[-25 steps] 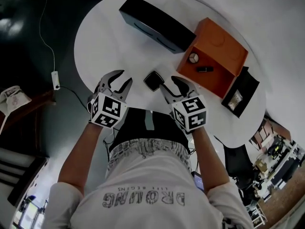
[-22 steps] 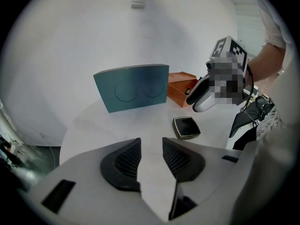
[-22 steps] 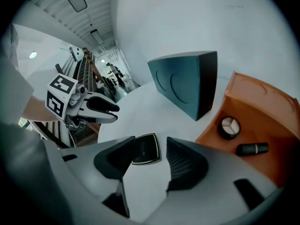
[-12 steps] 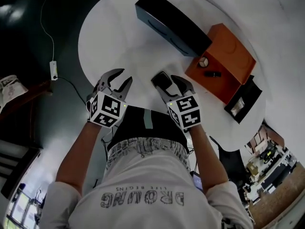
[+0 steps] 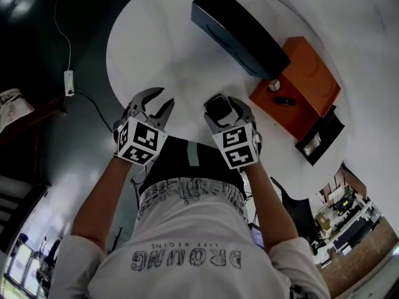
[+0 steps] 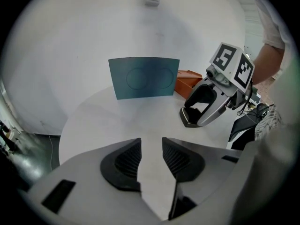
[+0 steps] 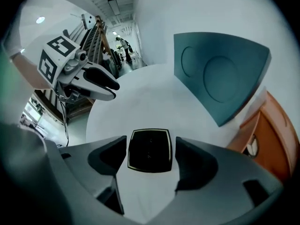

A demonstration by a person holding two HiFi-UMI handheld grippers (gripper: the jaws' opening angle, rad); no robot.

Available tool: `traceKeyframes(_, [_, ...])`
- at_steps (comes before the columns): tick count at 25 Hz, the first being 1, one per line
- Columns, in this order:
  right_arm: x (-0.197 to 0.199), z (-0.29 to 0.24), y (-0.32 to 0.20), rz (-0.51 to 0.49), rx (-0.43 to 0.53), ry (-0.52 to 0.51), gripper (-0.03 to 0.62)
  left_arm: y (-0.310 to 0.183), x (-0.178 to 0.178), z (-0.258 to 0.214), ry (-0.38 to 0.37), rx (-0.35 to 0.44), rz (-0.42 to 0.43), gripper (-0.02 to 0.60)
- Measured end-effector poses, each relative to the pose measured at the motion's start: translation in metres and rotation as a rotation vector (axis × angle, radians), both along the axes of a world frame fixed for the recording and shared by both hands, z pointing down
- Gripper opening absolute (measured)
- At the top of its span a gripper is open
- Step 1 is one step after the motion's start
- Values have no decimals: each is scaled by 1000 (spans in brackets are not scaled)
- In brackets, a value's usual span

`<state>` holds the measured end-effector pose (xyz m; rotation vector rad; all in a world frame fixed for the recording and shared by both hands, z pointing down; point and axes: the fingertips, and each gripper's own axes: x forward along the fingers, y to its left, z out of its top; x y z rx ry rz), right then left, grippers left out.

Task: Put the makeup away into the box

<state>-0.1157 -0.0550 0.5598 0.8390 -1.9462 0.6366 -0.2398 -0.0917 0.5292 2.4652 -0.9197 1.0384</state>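
White and round, the surface [image 5: 156,48] carries only a few things, and from where I stand the job looks partly done. The orange box [image 5: 312,67] sits open toward the far right edge. Two small pieces already lie inside it, just beside each other: a round piece [image 5: 274,85] with a pale top and a slim dark stick [image 5: 284,101].

One piece is left out. It is a square black compact [image 7: 150,150], lying flat on the surface close to the person and well apart from the box. The right tongs [image 5: 224,112] are down over it with a jaw on either side. The jaws are opening and the pads are not pressing on the compact's edges, so it is bracketed rather than gripped. The left tongs [image 6: 151,143] stand apart over bare surface with nothing between them.

By my reckoning that makes two pieces away and one to go. The compact has yet to be clamped, carried across and set down in the box.

Counting up:
- one orange box
- one long teal case [image 5: 240,30], closed, lying behind the orange box
- one black tray [image 5: 324,132] just beside the box's near corner
- three makeup pieces I am sure of
- two tongs

The tray holds something pale that may be another item, but it is too small for me to tell.
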Motion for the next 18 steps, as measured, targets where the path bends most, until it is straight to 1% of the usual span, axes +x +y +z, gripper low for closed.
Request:
traceKeyframes(7, [-2, 14, 3, -27, -15, 63, 350, -3, -5, 6, 8, -12, -12, 157])
traceKeyframes(15, [-2, 16, 3, -39, -31, 82, 345, -8, -5, 8, 19, -20, -24, 155])
traceKeyframes(18, [-3, 13, 3, -49, -39, 73, 342, -9, -3, 5, 19, -18, -22, 155])
